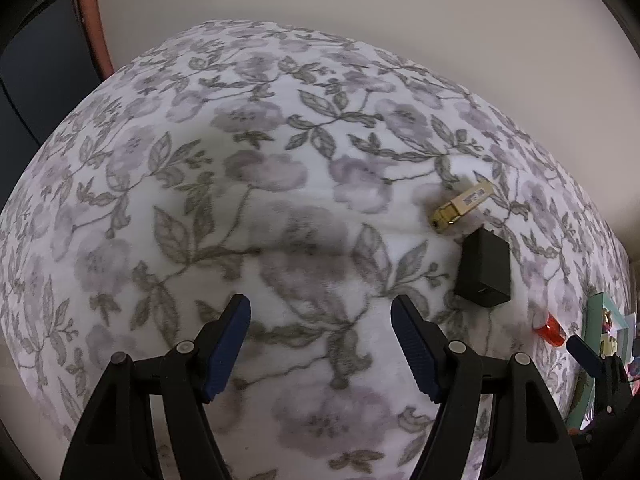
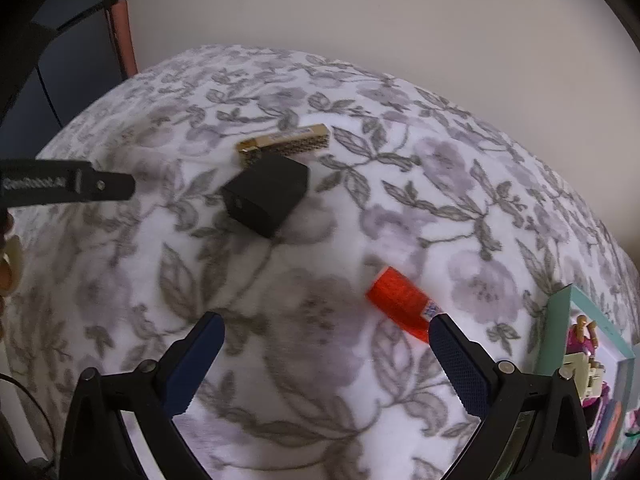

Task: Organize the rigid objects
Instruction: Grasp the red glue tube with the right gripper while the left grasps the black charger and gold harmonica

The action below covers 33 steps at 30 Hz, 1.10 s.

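Right wrist view: the right tongs (image 2: 326,334) gape wide and empty over the floral blanket (image 2: 400,184); the teal tray (image 2: 560,320), right of the orange cylinder (image 2: 400,300), holds small toys. The black adapter (image 2: 266,194) touches the gold box (image 2: 288,142). The left tongs (image 1: 320,320) gape wide, empty.

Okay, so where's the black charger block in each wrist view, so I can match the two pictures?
Left wrist view: the black charger lies right of centre, beyond the right finger of the left tongs.
Right wrist view: the black charger lies left of centre, in the upper half, far beyond the right tongs.
Shared landmark: the gold box, right behind the charger in both views.
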### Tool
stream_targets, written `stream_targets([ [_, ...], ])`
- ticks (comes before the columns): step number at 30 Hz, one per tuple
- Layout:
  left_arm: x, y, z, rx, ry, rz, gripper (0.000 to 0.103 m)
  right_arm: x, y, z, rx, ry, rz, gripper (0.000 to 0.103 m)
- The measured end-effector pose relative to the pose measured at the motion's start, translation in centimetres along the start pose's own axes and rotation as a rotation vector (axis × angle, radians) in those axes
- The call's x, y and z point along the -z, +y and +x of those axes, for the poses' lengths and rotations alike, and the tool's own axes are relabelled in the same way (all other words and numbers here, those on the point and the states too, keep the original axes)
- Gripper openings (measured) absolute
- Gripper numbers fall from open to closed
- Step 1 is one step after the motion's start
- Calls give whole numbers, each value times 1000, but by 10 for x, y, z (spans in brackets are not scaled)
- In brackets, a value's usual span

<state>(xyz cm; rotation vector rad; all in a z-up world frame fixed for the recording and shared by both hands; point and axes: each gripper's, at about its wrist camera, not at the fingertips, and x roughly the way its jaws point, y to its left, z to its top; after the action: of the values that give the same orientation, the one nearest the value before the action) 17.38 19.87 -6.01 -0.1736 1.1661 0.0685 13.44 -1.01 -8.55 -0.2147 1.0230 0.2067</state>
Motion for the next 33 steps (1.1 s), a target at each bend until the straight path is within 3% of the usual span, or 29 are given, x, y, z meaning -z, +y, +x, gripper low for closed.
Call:
stream_targets([
  [4,-3,-10,3,18,5,13,74,2,-24,3,56,-4,36,103],
  [11,-9,-35,8,60,12,72,74,3,-68,4,31,-13,151,102],
  [18,-19,-63,11,81,-12,164,74,8,-81,12,20,14,187,96],
  [27,-9,-107,20,66,-26,331,74,6,-70,16,12,11,137,81],
  [33,-3,-125,27,46,-28,400,74,6,-69,16,-30,11,130,62],
])
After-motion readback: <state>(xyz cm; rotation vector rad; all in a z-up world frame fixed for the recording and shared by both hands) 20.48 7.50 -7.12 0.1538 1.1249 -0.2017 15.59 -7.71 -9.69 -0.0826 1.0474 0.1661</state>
